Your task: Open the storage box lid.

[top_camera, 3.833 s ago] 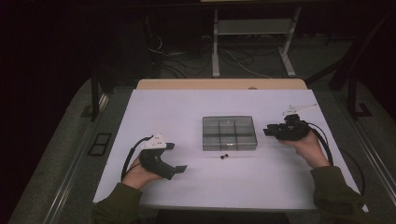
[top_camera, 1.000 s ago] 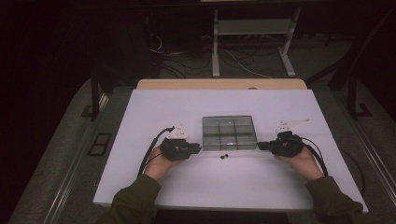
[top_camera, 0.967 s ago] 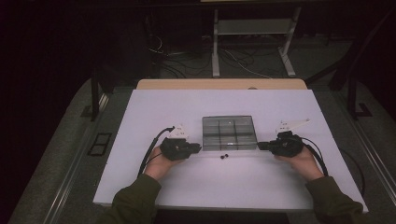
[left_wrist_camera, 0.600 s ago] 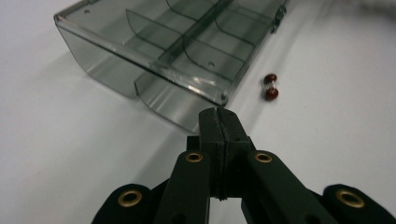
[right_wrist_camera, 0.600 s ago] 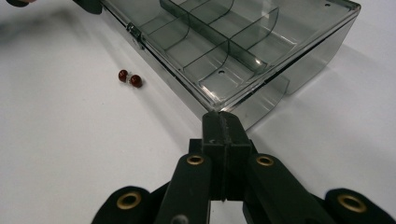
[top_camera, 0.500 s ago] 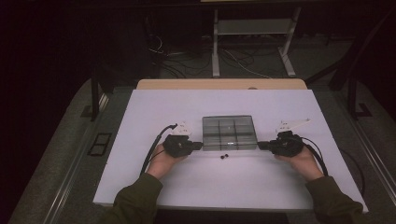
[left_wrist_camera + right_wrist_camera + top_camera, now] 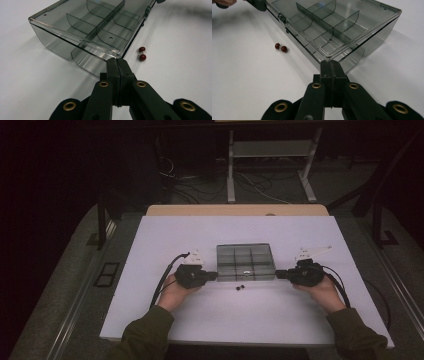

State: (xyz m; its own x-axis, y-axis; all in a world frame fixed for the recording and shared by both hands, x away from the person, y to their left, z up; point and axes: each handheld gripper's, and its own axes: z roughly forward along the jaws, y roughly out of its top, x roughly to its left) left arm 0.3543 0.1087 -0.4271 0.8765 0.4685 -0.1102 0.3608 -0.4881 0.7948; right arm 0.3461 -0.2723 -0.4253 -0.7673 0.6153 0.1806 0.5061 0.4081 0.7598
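Observation:
A smoky clear plastic box (image 7: pixel 246 262) with several compartments lies shut in the middle of the white table. My left gripper (image 7: pixel 215 275) is at its near left corner and my right gripper (image 7: pixel 278 274) at its near right corner. In the left gripper view the jaws are pressed together, and the gripper (image 7: pixel 117 62) butts against the corner of the box (image 7: pixel 95 27). The right gripper (image 7: pixel 330 64) is shut the same way against the opposite corner of the box (image 7: pixel 332 25). Nothing is between either pair of jaws. Two small red beads (image 7: pixel 240 287) lie on the table just in front of the box.
The white tabletop (image 7: pixel 240 325) has free room in front of and beside the box. A cable trails from each gripper toward the table's sides. A metal stand (image 7: pixel 270 155) and floor cables lie beyond the far edge.
Since the earliest frame both hands have come in from the sides to the box's near corners. Over the last second they have barely shifted, and the box and beads have not moved.

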